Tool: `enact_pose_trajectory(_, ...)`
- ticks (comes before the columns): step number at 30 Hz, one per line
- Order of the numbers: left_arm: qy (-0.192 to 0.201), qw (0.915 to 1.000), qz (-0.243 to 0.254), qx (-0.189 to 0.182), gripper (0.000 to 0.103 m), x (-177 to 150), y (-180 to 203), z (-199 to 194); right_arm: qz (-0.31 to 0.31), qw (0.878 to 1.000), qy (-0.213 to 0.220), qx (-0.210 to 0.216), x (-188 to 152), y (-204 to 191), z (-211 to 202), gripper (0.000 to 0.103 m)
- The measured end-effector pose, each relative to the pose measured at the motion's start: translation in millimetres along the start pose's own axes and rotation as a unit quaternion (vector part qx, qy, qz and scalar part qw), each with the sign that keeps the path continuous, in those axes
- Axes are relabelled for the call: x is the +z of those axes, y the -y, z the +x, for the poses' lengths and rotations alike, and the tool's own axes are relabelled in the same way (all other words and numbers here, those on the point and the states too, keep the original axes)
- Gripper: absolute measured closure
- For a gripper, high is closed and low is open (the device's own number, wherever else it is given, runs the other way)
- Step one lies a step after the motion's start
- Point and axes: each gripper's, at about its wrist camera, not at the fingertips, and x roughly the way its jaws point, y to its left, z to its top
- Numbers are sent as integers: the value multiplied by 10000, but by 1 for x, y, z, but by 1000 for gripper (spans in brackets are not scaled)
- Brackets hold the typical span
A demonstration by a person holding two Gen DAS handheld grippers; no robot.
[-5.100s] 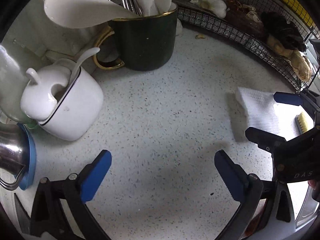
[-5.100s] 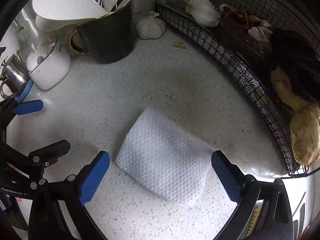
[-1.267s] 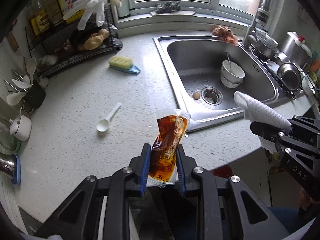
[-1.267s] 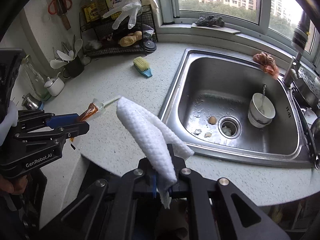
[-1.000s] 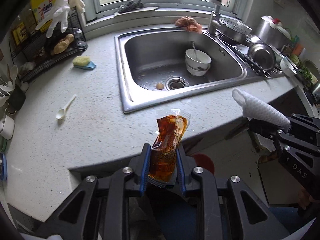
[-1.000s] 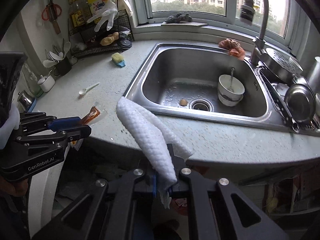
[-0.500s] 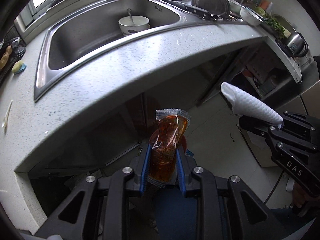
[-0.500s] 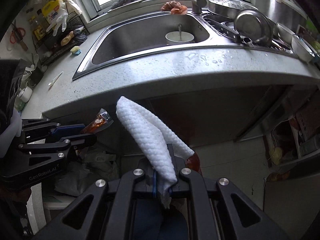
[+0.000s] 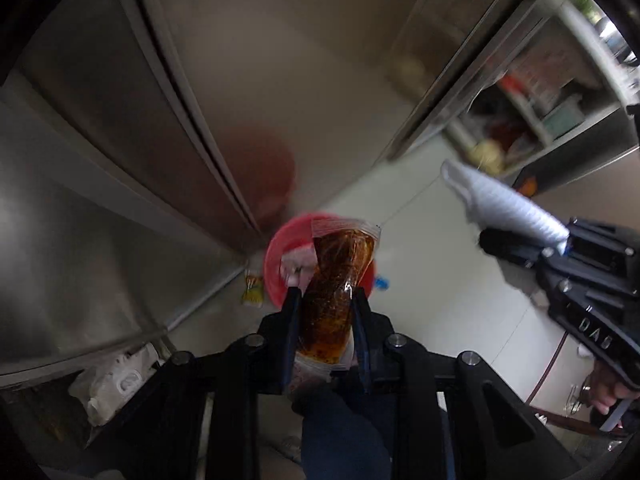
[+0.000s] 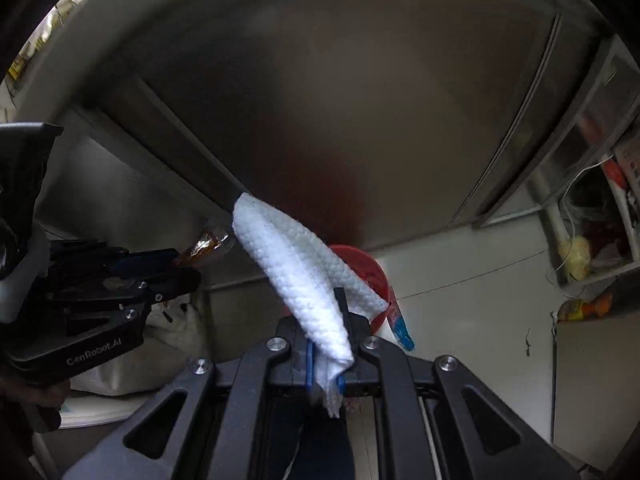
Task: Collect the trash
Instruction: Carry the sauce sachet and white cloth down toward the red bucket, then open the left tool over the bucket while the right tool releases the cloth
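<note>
My left gripper [image 9: 325,294] is shut on a clear sauce packet [image 9: 338,280] filled with brown-red oil, pointing steeply down. Right below the packet stands a red trash bin [image 9: 276,264] on the floor against the steel cabinet. My right gripper [image 10: 325,344] is shut on a folded white paper towel [image 10: 296,264] that sticks up and to the left. The red bin [image 10: 374,272] shows behind the towel. The right gripper [image 9: 496,242] with its towel [image 9: 500,206] is at the right of the left wrist view; the left gripper [image 10: 176,262] with the packet [image 10: 206,244] is at the left of the right wrist view.
Steel cabinet doors [image 9: 120,128] rise behind the bin. A yellow wrapper [image 9: 253,290] and a blue scrap [image 9: 382,283] lie on the pale tiled floor beside it. A white plastic bag [image 9: 108,384] sits at lower left. Open shelves [image 10: 592,240] with clutter stand at the right.
Both grippers have dropped from above the counter's edge to down in front of the cabinet, tilting towards the floor. The red bin is now close under the packet. Both grips are unchanged.
</note>
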Motion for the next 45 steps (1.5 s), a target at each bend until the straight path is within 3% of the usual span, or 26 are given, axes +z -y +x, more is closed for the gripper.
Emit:
enact_pose_trajectory(6, -182, 9998, 86, 36, 80, -5, -11, 87, -12, 9996, -257, -104, -23, 25, 89, 96)
enact_pose_trajectory(15, -163, 9994, 211, -197, 80, -6, -7, 135, 238, 9987, -396, -208, -47, 44, 129, 96)
enact_pose_trajectory(18, -124, 9994, 275, -175, 59, -7, -11, 136, 280, 9984, -422, -242, -50, 49, 131, 96)
enact_pose_trajectory(20, -89, 9993, 343, -142, 35, -8, -10, 135, 276, 9983, -442, -270, -51, 49, 130, 96)
enact_pose_trajectory(22, -31, 9991, 412, -97, 24, -8, -10, 130, 276, 9982, -441, -284, -46, 40, 124, 96)
enact_pose_trajectory(25, -42, 9991, 404, -122, 20, -8, -14, 128, 255, 9984, -426, -286, -46, 37, 122, 96)
enact_pose_trajectory(34, 13, 9994, 345, 19, 19, -11, -29, 118, 129, 9991, -342, -224, -35, 28, 132, 96)
enact_pose_trajectory(45, -84, 9997, 89, 203, 19, -21, -53, 125, -183, 9980, -540, -259, -30, 16, 161, 96)
